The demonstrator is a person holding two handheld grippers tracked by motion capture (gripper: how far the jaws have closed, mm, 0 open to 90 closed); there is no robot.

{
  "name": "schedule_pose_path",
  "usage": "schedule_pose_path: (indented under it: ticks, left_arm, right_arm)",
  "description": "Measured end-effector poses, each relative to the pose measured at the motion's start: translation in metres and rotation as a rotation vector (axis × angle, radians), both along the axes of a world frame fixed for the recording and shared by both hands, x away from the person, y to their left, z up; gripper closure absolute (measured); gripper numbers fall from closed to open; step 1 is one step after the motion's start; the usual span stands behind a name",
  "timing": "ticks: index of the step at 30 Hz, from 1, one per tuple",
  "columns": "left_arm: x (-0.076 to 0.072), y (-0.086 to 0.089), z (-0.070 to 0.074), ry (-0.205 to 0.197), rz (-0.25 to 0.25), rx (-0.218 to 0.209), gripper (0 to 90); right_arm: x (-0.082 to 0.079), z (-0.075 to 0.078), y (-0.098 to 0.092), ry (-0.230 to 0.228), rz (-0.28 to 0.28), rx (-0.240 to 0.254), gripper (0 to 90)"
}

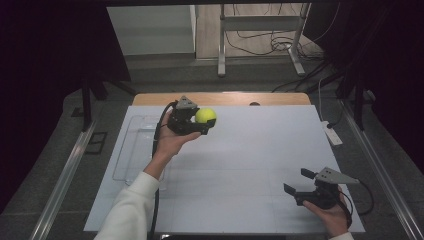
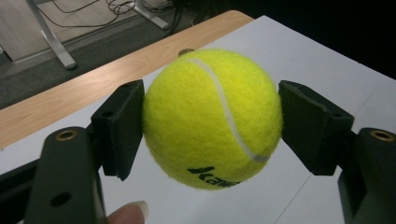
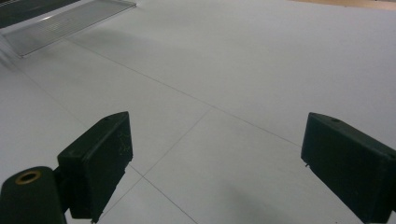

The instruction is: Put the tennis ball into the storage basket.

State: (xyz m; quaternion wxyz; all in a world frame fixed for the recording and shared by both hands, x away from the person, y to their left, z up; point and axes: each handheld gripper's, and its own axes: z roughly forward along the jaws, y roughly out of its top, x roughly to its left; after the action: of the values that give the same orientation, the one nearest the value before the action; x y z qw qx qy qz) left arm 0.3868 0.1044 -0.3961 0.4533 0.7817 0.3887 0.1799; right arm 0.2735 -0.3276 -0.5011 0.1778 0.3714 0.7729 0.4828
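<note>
Seen from the high view, upper centre of frame: left gripper point(image 1: 204, 122), black, raised off the white sheet-covered table point(image 1: 250, 165) in the person's left hand point(image 1: 172, 137), jaws clamped on a fuzzy yellow-green tennis ball point(image 1: 205, 115). Held above the table's far part, just short of the bare wooden edge strip point(image 1: 220, 98). White sleeve point(image 1: 131, 207) entering from the bottom left.

Close up in the left gripper view: same tennis ball point(image 2: 212, 116) pinned at centre frame between the two black pads point(image 2: 119, 126), one touching each side, white seam curving down the face and black lettering partly visible low on the ball. A fingertip point(image 2: 130, 213) at the bottom edge.

Lower right of the high view: right gripper point(image 1: 299, 182), held low over the table in the right hand point(image 1: 331, 212), jaws wide apart and holding nothing. Confirmed in the right gripper view, with bare white surface between the separated pads point(image 3: 100, 163).

Along the left side of the table in the high view: a clear flat plastic tray point(image 1: 131, 150), well apart from both grippers. Beyond the table: grey floor, metal frame legs point(image 1: 221, 45) and loose cables.
</note>
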Motion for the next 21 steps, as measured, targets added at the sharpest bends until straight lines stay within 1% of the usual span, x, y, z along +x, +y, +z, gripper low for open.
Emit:
schedule_pose_path:
  ticks: [15, 21]
  left_arm:
    - [-0.001, 0.018, 0.004, -0.010, 0.040, -0.012, 27.6]
    - [0.000, 0.024, 0.004, -0.013, 0.055, -0.010, 27.5]
  right_arm:
    - [0.000, 0.000, 0.000, 0.002, -0.003, -0.002, 9.1]
    - [0.001, -0.001, 0.000, 0.002, -0.002, -0.003, 9.2]
